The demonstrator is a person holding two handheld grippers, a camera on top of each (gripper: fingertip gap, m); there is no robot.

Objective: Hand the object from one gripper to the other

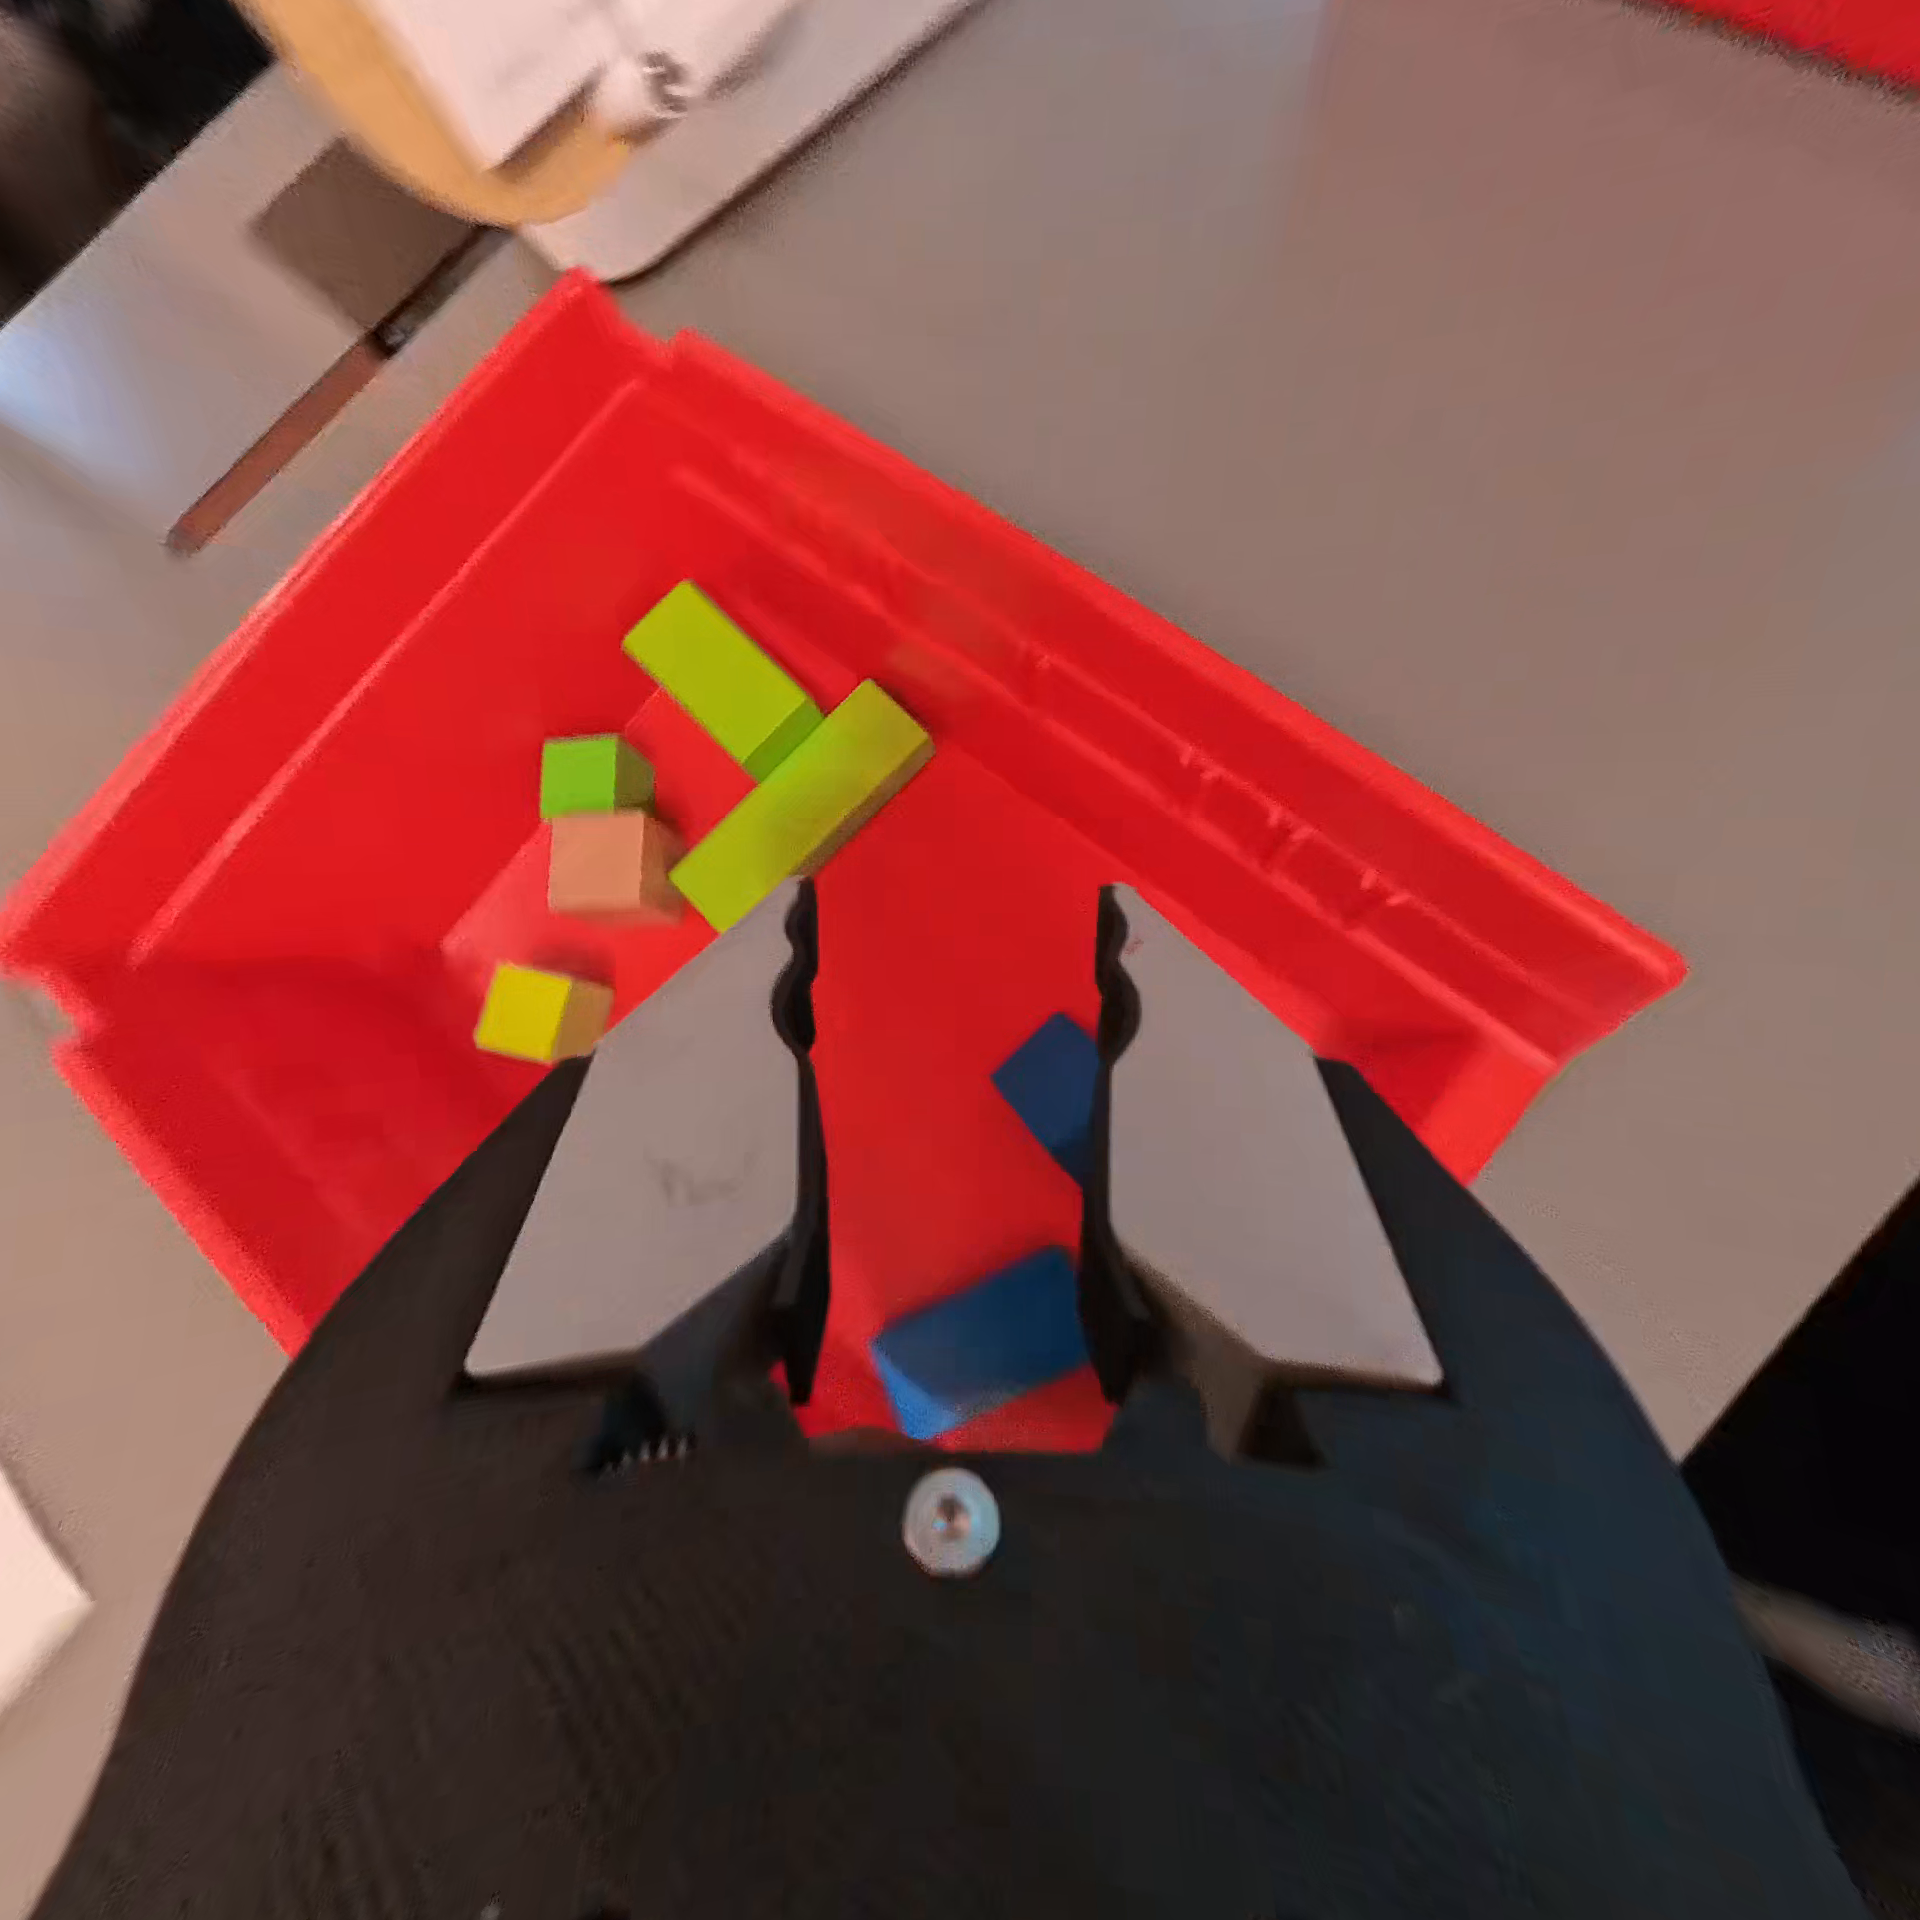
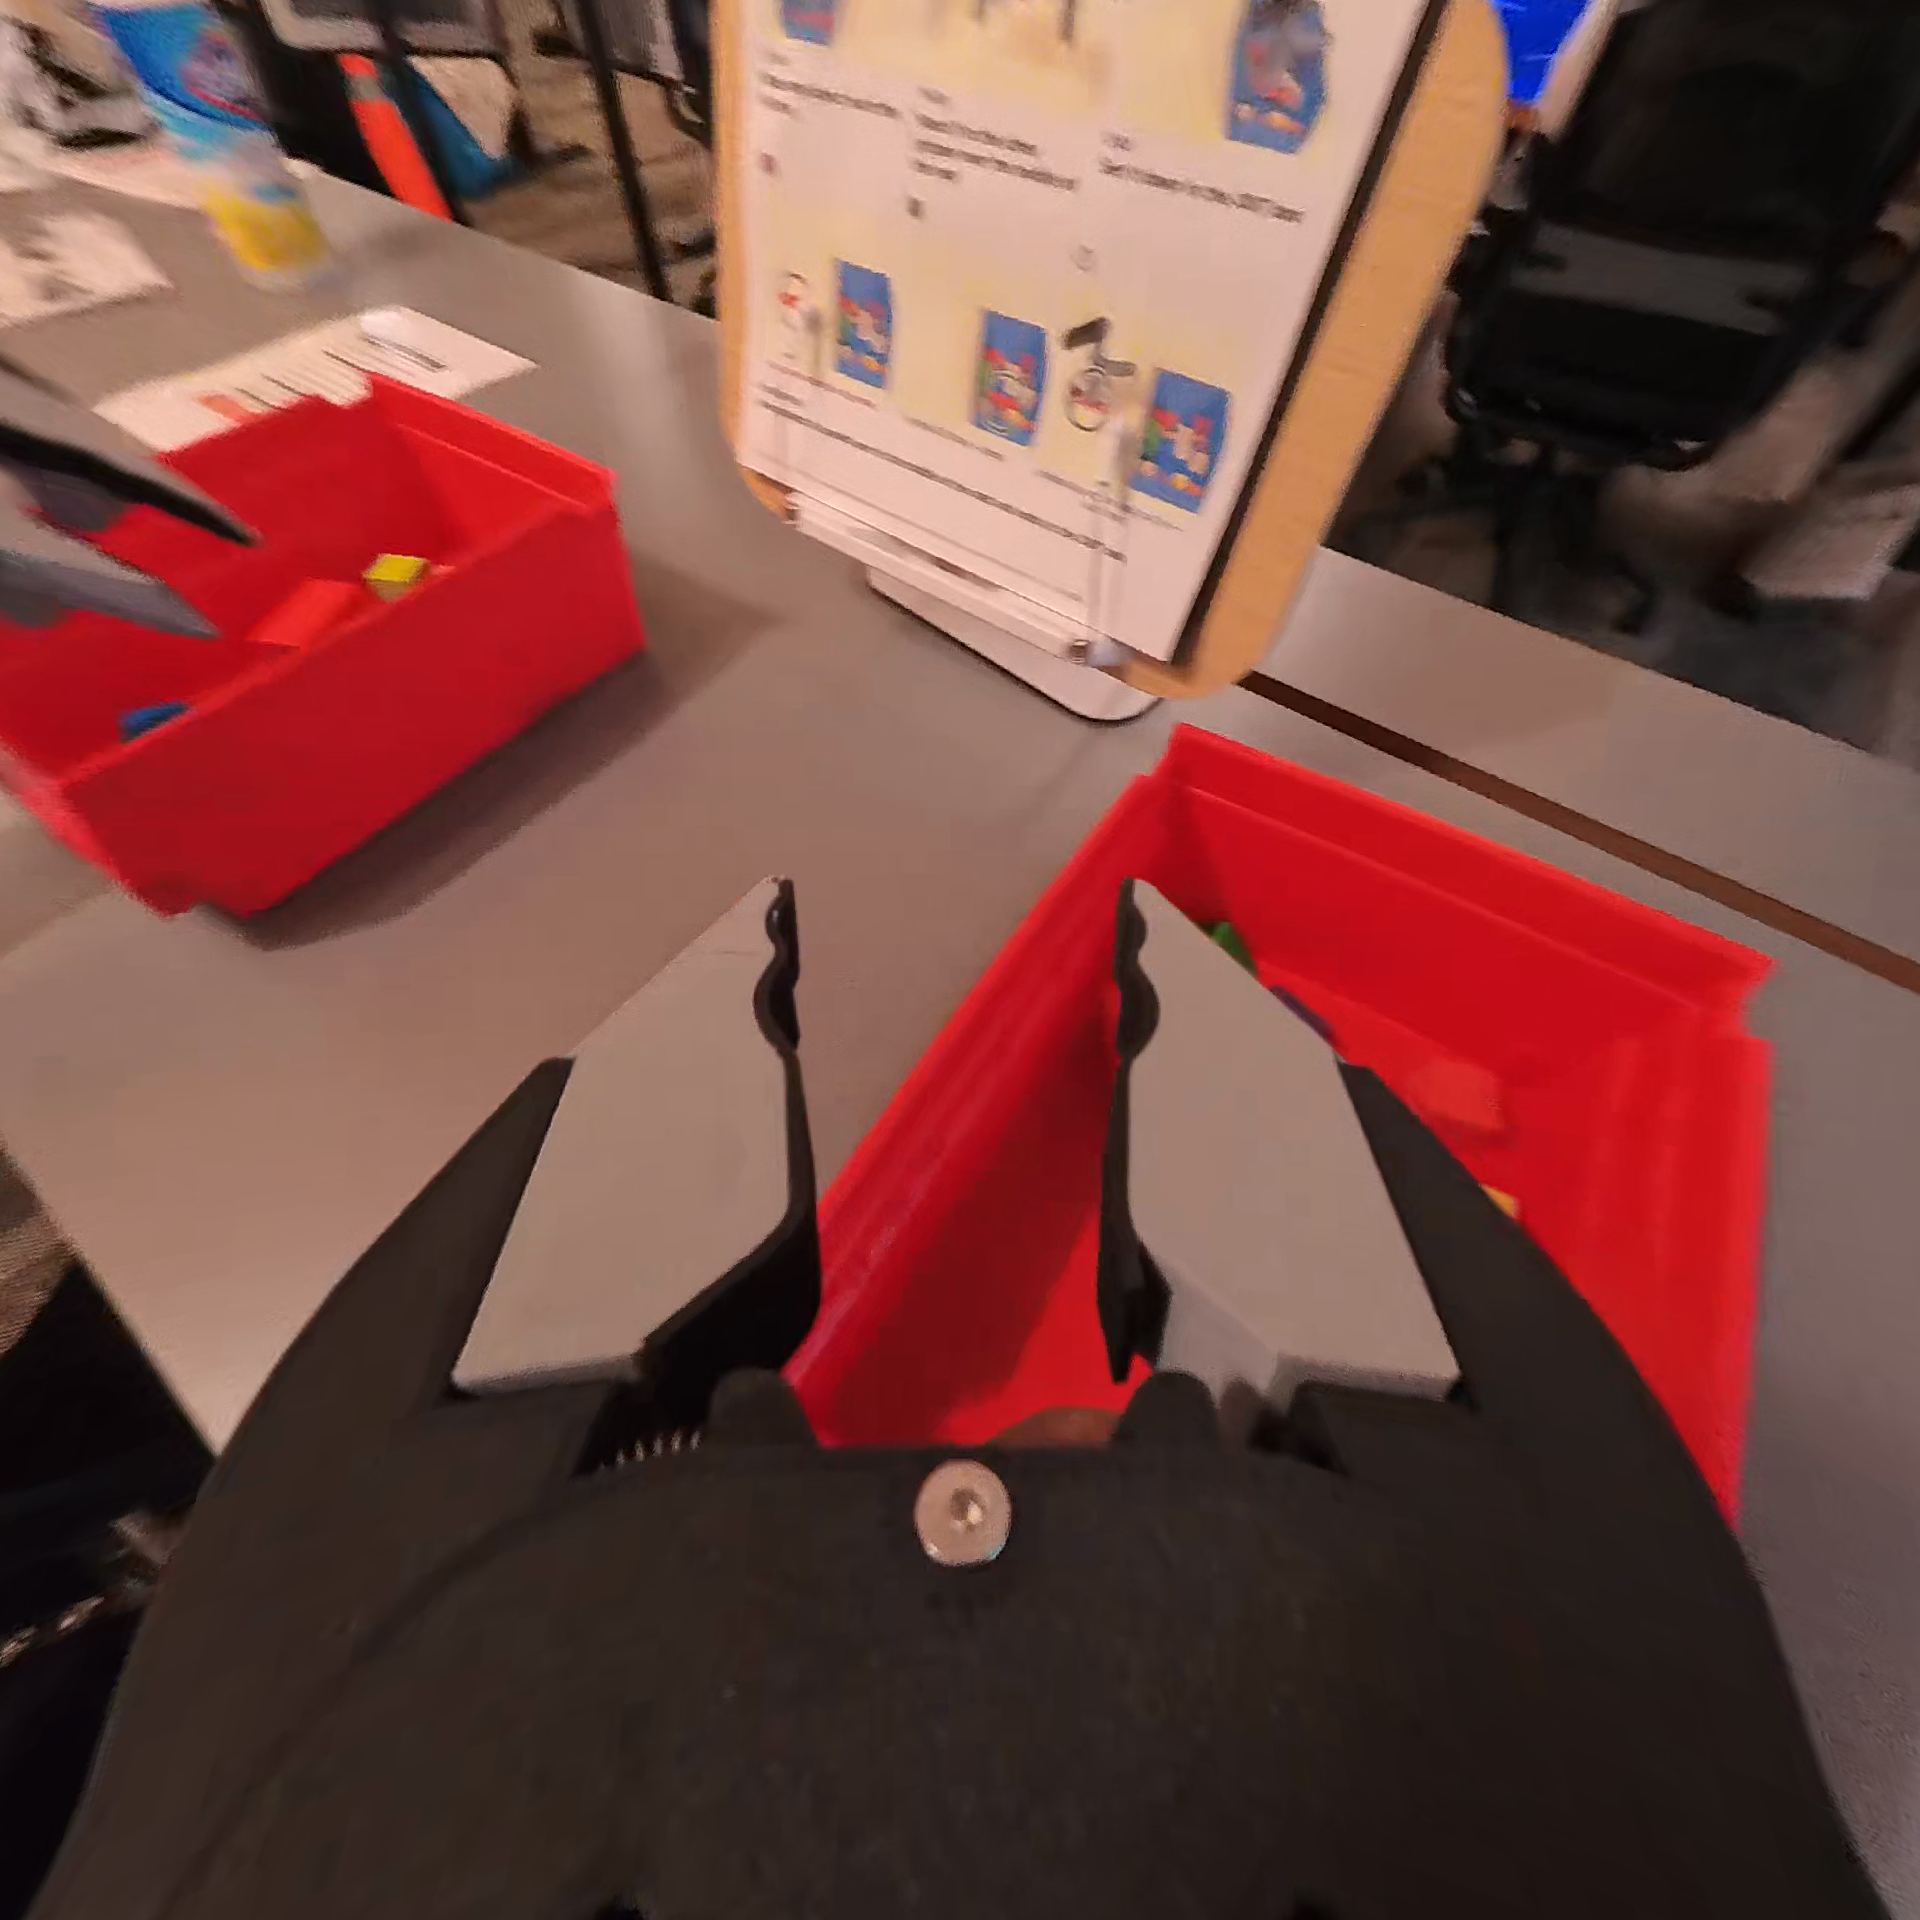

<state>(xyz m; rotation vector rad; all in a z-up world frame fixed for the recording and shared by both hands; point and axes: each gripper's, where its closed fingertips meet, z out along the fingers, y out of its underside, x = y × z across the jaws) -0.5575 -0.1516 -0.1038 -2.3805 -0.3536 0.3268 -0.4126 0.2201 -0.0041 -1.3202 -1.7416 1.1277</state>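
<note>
left gripper (image 1: 951, 894): jaws wide, nothing held, poised above the left red bin (image 1: 312, 831). bin contents: two long lime blocks (image 1: 800, 805), a green cube (image 1: 587, 774), a tan cube (image 1: 603, 862), a yellow cube (image 1: 530, 1008) and two blue blocks (image 1: 982, 1340), all lying loose. right gripper (image 2: 956, 894): jaws wide, empty, over the near left wall of the right red bin (image 2: 1455, 914). grey table (image 2: 727, 790) carries both bins and a far instruction board (image 2: 1039, 260).

A grey table (image 2: 831, 727) carries an instruction board (image 2: 1091, 312) on a white base (image 2: 997, 623) near its far edge. Printed sheets (image 2: 343, 364) lie toward the far left corner. Beyond the far edge stand an orange cone (image 2: 390, 135) and a black chair (image 2: 1683, 260).
</note>
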